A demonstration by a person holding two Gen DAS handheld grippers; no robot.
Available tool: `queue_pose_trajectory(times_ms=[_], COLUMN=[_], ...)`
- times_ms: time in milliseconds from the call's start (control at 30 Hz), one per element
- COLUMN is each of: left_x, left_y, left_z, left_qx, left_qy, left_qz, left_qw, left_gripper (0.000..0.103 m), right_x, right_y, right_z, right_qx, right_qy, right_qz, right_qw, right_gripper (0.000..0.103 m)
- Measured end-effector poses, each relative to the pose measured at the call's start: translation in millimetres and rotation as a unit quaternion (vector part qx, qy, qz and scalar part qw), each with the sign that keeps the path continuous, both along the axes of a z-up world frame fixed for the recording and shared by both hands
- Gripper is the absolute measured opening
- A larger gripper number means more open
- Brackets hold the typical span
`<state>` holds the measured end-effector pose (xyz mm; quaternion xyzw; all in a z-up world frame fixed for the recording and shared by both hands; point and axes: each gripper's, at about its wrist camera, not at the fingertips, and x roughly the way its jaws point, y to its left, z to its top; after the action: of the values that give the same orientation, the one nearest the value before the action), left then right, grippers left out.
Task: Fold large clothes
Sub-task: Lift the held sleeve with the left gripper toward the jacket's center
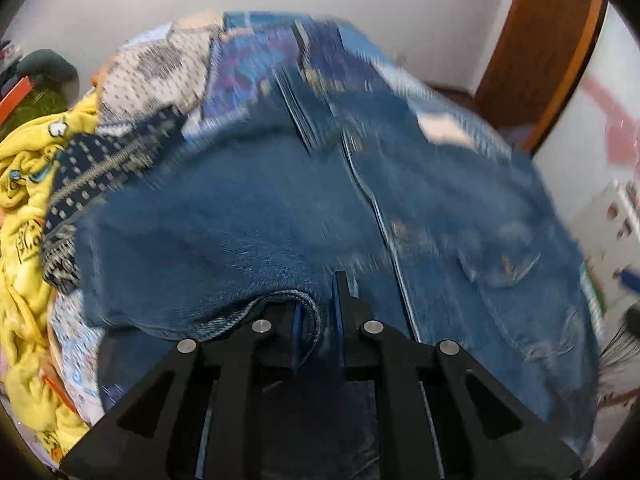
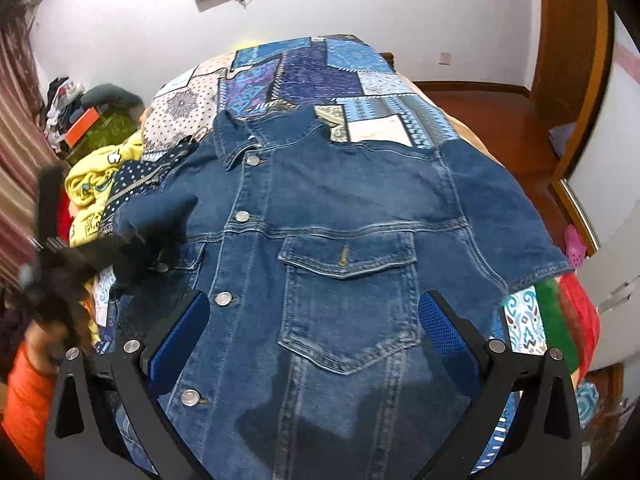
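A bed (image 2: 360, 64) under a blue patchwork cover fills the middle of both views, and the denim jacket (image 2: 340, 208) lies spread across it front side up, collar toward the upper middle of the right wrist frame and the chest pocket (image 2: 346, 300) at frame centre. The buttoned placket runs down the left of centre, and the sleeve at the right of the frame is laid out flat toward the bed's edge. At the left of that frame the other sleeve (image 2: 156, 208) is lifted and bunched, with the left gripper (image 2: 132, 240) a dark blur at its end; in the left wrist view the left gripper (image 1: 318, 320) is pressed together on a denim cuff (image 1: 280, 308) at lower centre. The right gripper (image 2: 316, 340) hangs over the pocket with its blue pads spread wide, holding nothing. A heap of yellow clothing (image 2: 96, 184) sits at the left edge. By my reading the folding has barely started: one sleeve is being brought inward, while the other sleeve and the body folds are left to do.
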<state>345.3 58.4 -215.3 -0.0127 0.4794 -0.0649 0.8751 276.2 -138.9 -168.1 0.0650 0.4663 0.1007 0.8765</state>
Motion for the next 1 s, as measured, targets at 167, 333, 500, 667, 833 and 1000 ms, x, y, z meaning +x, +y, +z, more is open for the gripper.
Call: queue_pose_trajectory(times_ms=[167, 333, 500, 667, 833, 1000], left_x=[-11, -28, -35, -36, -36, -26], left_y=[-6, 16, 69, 138, 183, 207], left_z=[-12, 7, 19, -1, -40, -75], left_qx=[-0.014, -0.069, -0.111, -0.131, -0.242, -0.356], left_qy=[0.024, 0.030, 0.005, 0.015, 0.050, 0.067], left_qz=[-0.003, 0.007, 0.074, 0.165, 0.206, 0.236], left_qw=[0.9996, 0.9971, 0.9910, 0.9773, 0.9469, 0.9017], left_gripper=[0.038, 0.069, 0.072, 0.073, 0.073, 0.073], right_x=[-2, -1, 1, 4, 9, 15], right_y=[-15, -23, -25, -22, -13, -5], right_z=[-1, -5, -7, -11, -16, -21], right_qx=[0.013, 0.018, 0.015, 0.008, -0.014, -0.020], right_qy=[0.001, 0.005, 0.005, 0.006, 0.008, 0.016], right_qz=[-0.014, -0.023, -0.025, -0.021, -0.013, -0.007], right_qw=[1.000, 1.000, 1.000, 1.000, 1.000, 1.000], right_gripper=[0.103, 0.103, 0.103, 0.103, 0.103, 0.103])
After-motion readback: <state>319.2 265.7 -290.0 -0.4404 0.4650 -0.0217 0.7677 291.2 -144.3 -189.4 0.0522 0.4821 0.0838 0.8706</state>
